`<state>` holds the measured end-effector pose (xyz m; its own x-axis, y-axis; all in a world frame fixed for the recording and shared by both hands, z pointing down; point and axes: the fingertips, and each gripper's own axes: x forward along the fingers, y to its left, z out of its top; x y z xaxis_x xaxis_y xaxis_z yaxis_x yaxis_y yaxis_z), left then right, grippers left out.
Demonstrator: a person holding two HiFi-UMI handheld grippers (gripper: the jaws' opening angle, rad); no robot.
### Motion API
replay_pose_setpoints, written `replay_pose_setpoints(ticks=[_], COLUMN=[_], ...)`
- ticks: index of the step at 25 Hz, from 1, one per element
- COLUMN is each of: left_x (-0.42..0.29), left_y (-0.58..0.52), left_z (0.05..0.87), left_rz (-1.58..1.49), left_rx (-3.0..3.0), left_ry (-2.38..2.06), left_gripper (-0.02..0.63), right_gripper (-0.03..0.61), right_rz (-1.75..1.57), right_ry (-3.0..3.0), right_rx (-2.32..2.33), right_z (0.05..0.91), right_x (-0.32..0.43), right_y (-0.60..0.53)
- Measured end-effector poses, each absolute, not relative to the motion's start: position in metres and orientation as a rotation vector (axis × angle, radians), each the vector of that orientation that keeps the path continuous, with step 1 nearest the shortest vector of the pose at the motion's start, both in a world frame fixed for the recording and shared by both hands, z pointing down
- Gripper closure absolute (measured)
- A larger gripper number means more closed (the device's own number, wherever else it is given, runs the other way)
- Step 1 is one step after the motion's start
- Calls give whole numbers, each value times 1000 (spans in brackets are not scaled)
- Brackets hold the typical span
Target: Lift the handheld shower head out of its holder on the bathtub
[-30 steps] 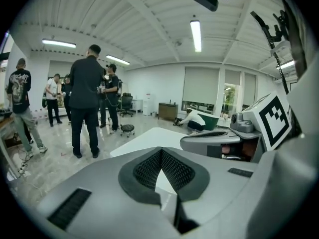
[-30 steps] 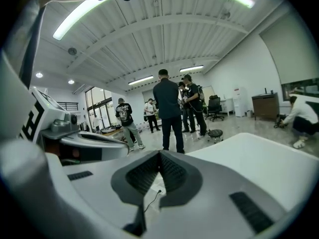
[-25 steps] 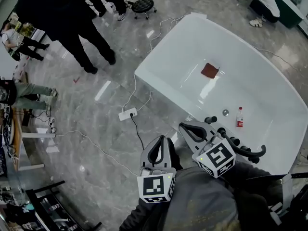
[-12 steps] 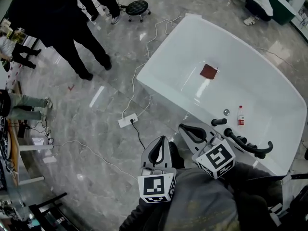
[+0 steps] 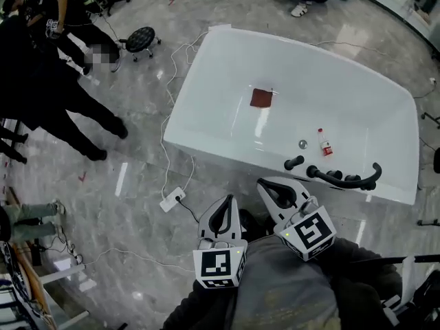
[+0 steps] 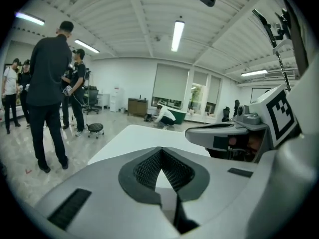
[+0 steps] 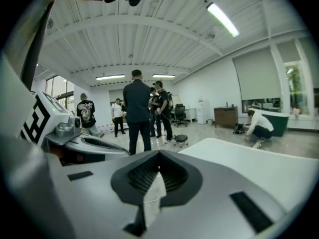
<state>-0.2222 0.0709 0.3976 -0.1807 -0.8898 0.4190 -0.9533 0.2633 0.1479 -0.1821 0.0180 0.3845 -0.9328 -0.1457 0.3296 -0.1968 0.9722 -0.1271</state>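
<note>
Black on the white bathtub's [image 5: 199, 133] near rim, the shower head [image 5: 342, 178] sits in its holder, apart from me. My right hand-held gripper [image 5: 267, 183] and left hand-held gripper [image 5: 225, 201] are both pressed together, empty; I should spread the right before closing across the handle.

one bathtub [image 5: 350, 95] — one bottle [image 5: 323, 144], one stool [image 5: 141, 38]

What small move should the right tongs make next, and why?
Probably open the right tongs and reach toward the black handheld shower head lying along the near rim of the bathtub. The tongs are shut and empty and sit short of the tub, beside the left tongs. The shower head rests in its holder, untouched.
</note>
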Motion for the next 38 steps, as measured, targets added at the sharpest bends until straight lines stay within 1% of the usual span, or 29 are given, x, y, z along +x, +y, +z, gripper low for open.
replay_pose_setpoints(ticks=[4, 14, 24, 29, 33, 38], left_x=[-205, -156, -121, -132, -141, -161], left_y=[43, -6, -42, -49, -57, -61], left_z=[399, 396, 389, 389, 385, 393], left_rz=[252, 371, 456, 461, 457, 463], left_rx=[1777, 1945, 1994, 2005, 2058, 2055], left_ry=[-2036, -1859, -1838, -1867, -1854, -1824], left_gripper=[611, 611, 611, 611, 611, 611], right_gripper=[575, 575, 575, 575, 575, 574], right_rz=[255, 360, 404, 400, 356, 143], right_ry=[-2804, -2778, -2822, -2825, -2829, -2804], right_rx=[430, 672, 710, 668, 727, 800], right_z=[378, 382, 384, 394, 391, 389], right_x=[-160, -103, -74, -84, -95, -108], right_y=[-11, -50, -90, -91, -96, -99])
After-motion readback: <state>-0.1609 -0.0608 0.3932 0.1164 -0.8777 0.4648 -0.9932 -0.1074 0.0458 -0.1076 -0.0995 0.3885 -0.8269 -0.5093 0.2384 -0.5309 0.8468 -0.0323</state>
